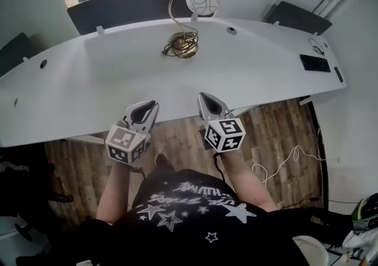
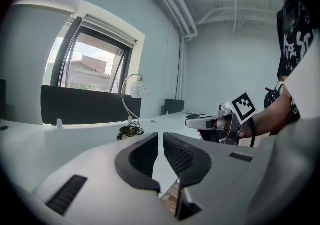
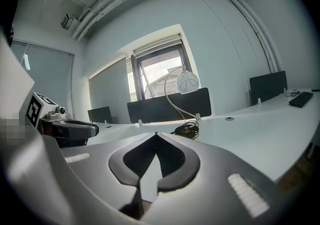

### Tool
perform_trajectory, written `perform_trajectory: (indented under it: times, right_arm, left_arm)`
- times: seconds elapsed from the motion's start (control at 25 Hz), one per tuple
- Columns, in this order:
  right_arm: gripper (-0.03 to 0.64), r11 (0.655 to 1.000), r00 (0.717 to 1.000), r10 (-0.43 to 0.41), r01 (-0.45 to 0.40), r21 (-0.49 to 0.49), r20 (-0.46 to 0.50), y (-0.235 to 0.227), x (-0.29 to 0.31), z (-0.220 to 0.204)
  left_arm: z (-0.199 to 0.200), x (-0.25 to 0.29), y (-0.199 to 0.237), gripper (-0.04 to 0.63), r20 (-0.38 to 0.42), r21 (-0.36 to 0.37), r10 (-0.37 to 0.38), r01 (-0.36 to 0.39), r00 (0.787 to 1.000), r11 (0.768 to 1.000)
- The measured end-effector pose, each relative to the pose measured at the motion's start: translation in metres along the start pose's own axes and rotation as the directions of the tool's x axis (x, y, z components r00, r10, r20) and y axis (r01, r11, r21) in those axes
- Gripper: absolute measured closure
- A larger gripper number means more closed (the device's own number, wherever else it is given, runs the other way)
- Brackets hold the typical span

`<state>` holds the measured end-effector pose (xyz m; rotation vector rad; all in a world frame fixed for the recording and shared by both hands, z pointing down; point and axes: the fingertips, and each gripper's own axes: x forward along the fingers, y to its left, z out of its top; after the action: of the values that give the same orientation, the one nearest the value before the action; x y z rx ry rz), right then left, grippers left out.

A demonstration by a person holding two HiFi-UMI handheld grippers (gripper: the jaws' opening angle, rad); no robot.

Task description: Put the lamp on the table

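Observation:
The lamp [image 1: 184,44], a gold curved stem with a white globe shade and its cord coiled at the base, stands upright at the back middle of the white table [image 1: 106,84]. It also shows as the lamp [image 2: 139,88] and the lamp [image 3: 187,81], far ahead of both jaws. My left gripper [image 1: 152,104] hangs at the table's front edge, its jaws drawn together to a thin slit with nothing in them; up close, the left gripper [image 2: 160,134]. My right gripper [image 1: 204,96] is beside it, shut and empty; up close, the right gripper [image 3: 156,133].
Dark partition screens [image 1: 130,12] line the table's far edge under a window. A black keyboard [image 1: 315,63] lies at the table's right end. A white cable [image 1: 289,158] trails over the wooden floor to my right. The person's body fills the bottom of the head view.

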<state>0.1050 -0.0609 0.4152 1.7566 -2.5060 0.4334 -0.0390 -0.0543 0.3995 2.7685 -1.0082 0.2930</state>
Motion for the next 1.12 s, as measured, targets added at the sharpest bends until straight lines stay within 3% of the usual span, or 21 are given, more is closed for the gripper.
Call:
perform_trajectory:
  times: [0.16,0.36,0.76,1.12]
  right_arm:
    - [0.615,0.999,1.000,0.016,-0.015,-0.029,0.015,-0.001,-0.038,-0.001]
    - [0.615,0.998,0.995,0.065,-0.067,0.022,0.072,0.000,-0.094,-0.004]
    - [0.616,0.995,0.996,0.080,-0.082,0.055,0.023,0.012,-0.174,-0.042]
    - [0.615,0.995,0.998,0.058,-0.056,0.081,-0.021,0.030,-0.199,-0.065]
  left_arm:
    - [-0.005,-0.012,-0.033,0.557,0.000,0.009,0.044,-0.044,0.999,0.999]
    - [-0.009,-0.038,-0.078,0.557,0.021,0.021,0.098,-0.099,0.995,0.995]
    - [-0.031,-0.093,-0.148,0.557,0.039,0.025,0.189,-0.190,0.981,0.981]
    - [-0.050,-0.127,-0.163,0.557,-0.013,0.036,0.175,-0.174,0.985,0.984]
